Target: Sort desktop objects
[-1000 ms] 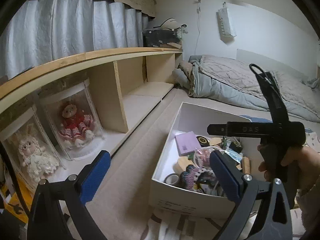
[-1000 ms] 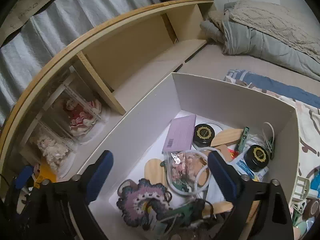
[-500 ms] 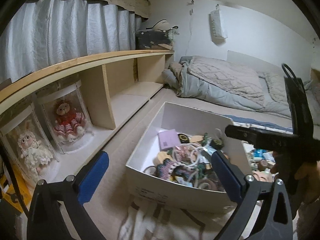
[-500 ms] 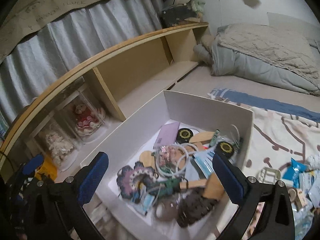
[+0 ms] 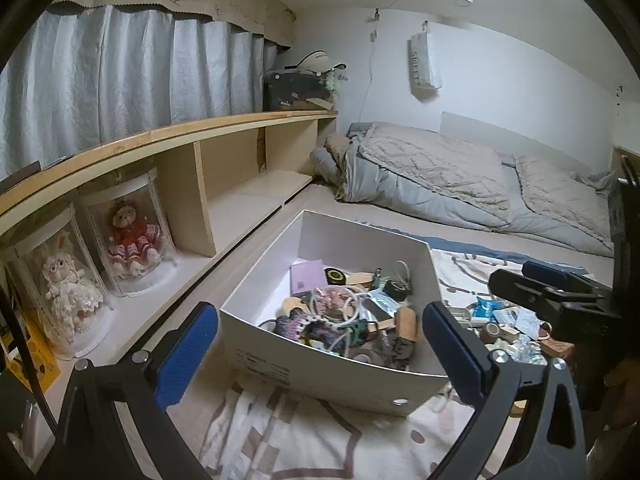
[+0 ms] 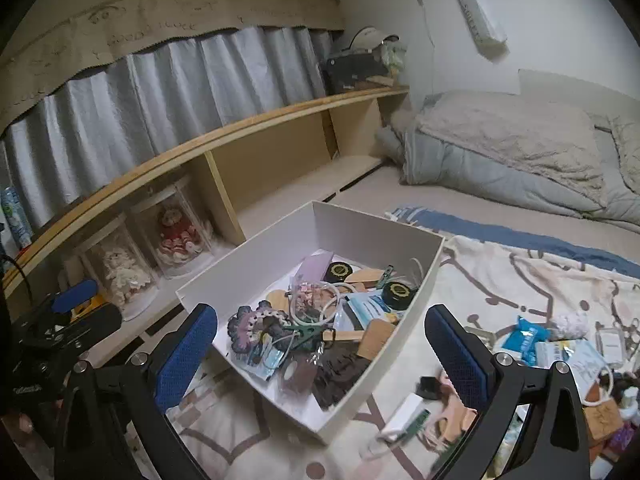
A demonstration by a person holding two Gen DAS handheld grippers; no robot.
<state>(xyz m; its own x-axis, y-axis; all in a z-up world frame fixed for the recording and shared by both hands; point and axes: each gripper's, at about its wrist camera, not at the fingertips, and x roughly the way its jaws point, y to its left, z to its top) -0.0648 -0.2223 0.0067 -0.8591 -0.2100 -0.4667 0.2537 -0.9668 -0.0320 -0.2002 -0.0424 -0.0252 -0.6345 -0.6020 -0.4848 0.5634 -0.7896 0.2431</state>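
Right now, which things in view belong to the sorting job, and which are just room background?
Part of the job:
- open white cardboard box of small items
- loose pile of packets and trinkets on the patterned blanket
- left gripper and right gripper, both open, empty

Just lying about:
- two dolls in clear cases
- long wooden shelf
- grey quilted bedding
- grey curtain

Matt white cardboard box (image 6: 256, 264) (wooden shelf (image 6: 240, 128))

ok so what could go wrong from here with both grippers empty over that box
1. The white cord loops in the white box tangle with other pieces, so a pick may drag extras out.
2. Loose items on the blanket beside the box sit close together, such as the blue packet; open fingers could knock neighbours.
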